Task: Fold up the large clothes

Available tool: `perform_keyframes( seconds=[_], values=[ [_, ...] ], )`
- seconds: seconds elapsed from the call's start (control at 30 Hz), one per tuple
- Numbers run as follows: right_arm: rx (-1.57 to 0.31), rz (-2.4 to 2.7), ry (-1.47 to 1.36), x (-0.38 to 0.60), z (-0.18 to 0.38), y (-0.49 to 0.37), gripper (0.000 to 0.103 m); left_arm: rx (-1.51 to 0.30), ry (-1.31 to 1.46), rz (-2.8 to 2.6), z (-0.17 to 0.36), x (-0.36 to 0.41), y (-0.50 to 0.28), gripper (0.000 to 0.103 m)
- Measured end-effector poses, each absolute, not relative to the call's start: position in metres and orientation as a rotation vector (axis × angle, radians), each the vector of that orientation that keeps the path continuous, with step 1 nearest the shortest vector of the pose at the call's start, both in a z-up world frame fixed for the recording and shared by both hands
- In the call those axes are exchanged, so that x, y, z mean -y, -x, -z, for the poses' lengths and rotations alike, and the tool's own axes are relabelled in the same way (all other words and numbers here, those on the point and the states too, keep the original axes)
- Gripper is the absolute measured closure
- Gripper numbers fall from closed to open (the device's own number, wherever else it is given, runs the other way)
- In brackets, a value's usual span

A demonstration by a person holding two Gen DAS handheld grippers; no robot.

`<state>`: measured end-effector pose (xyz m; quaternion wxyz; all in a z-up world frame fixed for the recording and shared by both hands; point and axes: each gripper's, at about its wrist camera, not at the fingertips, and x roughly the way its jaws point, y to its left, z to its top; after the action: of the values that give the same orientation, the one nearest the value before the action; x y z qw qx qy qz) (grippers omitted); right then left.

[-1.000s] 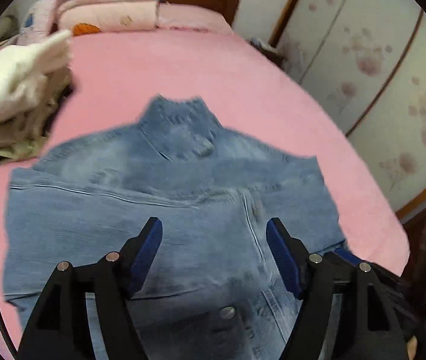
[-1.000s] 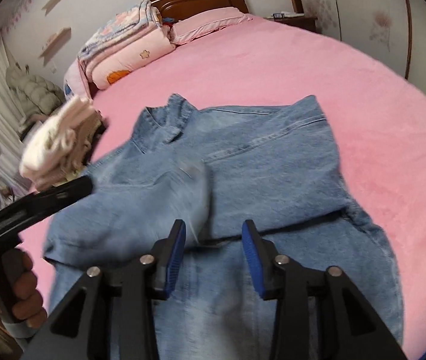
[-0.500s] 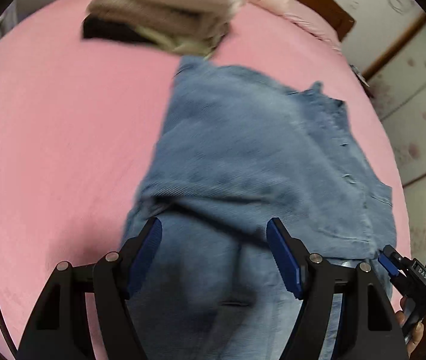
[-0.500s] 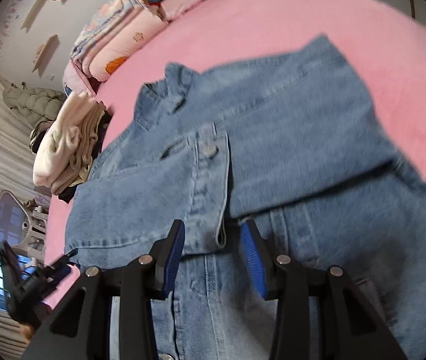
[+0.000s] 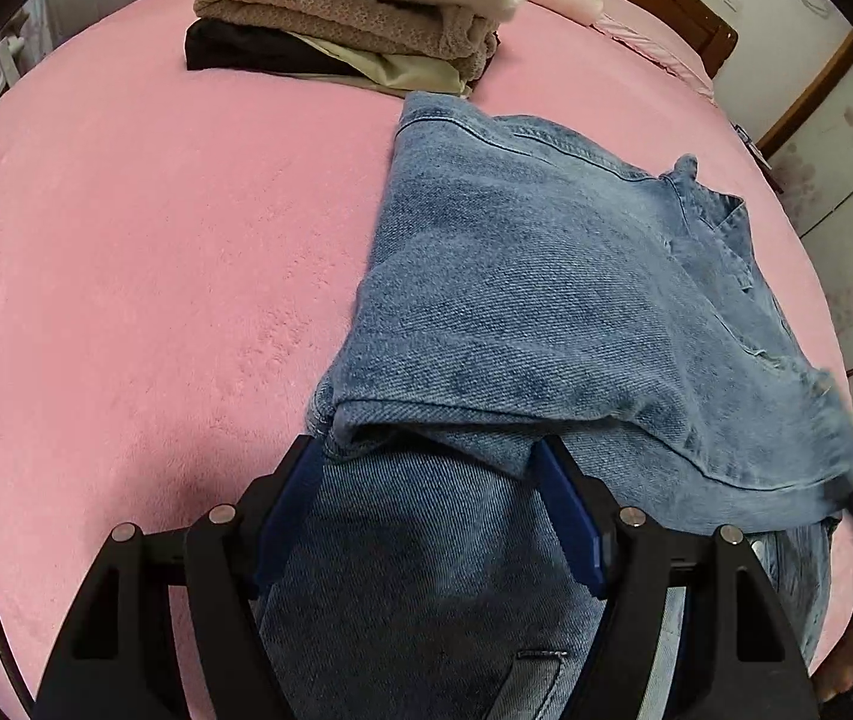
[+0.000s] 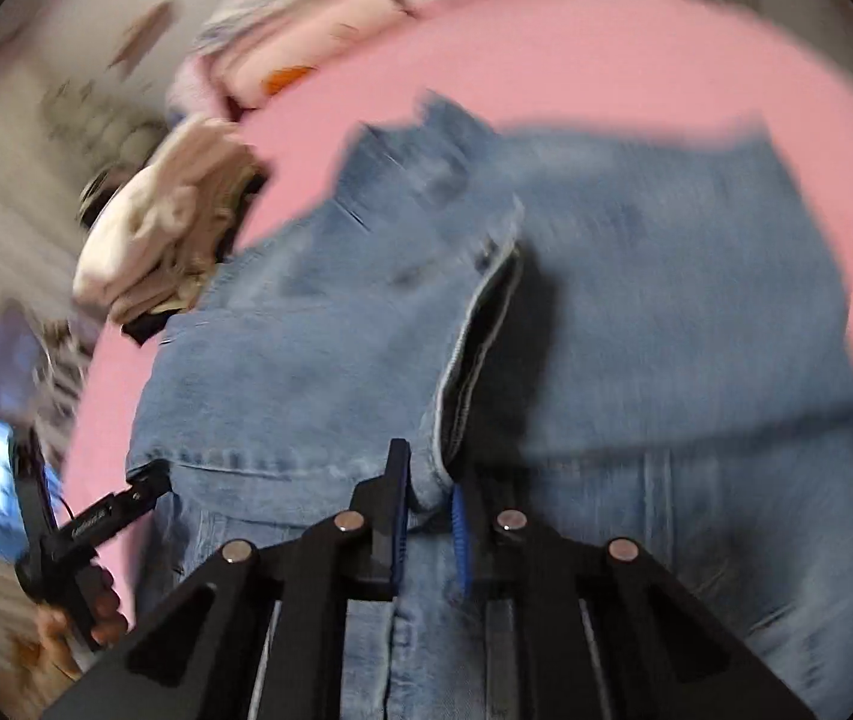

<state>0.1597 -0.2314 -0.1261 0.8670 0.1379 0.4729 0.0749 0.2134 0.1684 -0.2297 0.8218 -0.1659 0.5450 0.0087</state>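
Denim jacket lies on the pink bed, sleeves folded in across the body, collar pointing toward the headboard end.

Change over the last half second: the right gripper went from parted fingers straddling the folded sleeve's cuff corner to fingers drawn nearly together with that denim corner pinched between them. The right view has also swung and blurred, so that hand is in motion. The left gripper has pushed further in; its fingers are spread wide, now astride the near edge of the other folded layer, not yet closed on it.

Reading: one side of the fold is secured and the other is lined up. Likely the step is taking both lower corners to double the jacket toward the collar. Left must close before any lift, or the layer will drag unevenly.

View differences: the left view is sharp and shows the fold edge gaping open beside the left fingers, plus the stack of folded clothes beyond the jacket. It shows the right gripper only as a dark smear at the jacket's right edge. The right view alone confirms the pinch, and shows the left gripper's tip at the jacket's left edge.
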Motion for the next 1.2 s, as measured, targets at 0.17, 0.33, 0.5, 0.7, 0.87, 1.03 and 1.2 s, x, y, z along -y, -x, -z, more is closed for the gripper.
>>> perform_keyframes(
  seconds=[0.17, 0.33, 0.5, 0.7, 0.87, 1.03, 1.2],
  values=[
    [-0.815, -0.112, -0.115, 0.230, 0.073, -0.179, 0.091, -1.151, 0.375, -0.016, 0.230, -0.166, -0.214, 0.032],
    [-0.922, -0.038, -0.124, 0.257, 0.122, -0.201, 0.089, -1.153, 0.328, -0.022, 0.230, -0.157, -0.214, 0.032],
    [-1.106, 0.080, -0.092, 0.267, 0.183, -0.204, 0.081, -1.174, 0.273, -0.012, 0.230, -0.153, -0.215, 0.032],
    [-1.014, 0.103, -0.176, 0.284, 0.145, -0.180, 0.076, -1.141, 0.274, 0.037, 0.194, -0.158, -0.207, 0.032],
    [-0.902, 0.031, -0.153, 0.259, 0.107, -0.176, 0.075, -1.009, 0.246, 0.070, 0.148, -0.146, -0.222, 0.032],
    [-0.900, -0.073, -0.106, 0.202, 0.108, -0.212, 0.075, -0.976, 0.190, 0.126, 0.143, -0.099, -0.259, 0.032],
    [-0.985, -0.153, -0.083, 0.160, 0.149, -0.256, 0.075, -0.988, 0.140, 0.166, 0.165, -0.054, -0.293, 0.032]
  ],
)
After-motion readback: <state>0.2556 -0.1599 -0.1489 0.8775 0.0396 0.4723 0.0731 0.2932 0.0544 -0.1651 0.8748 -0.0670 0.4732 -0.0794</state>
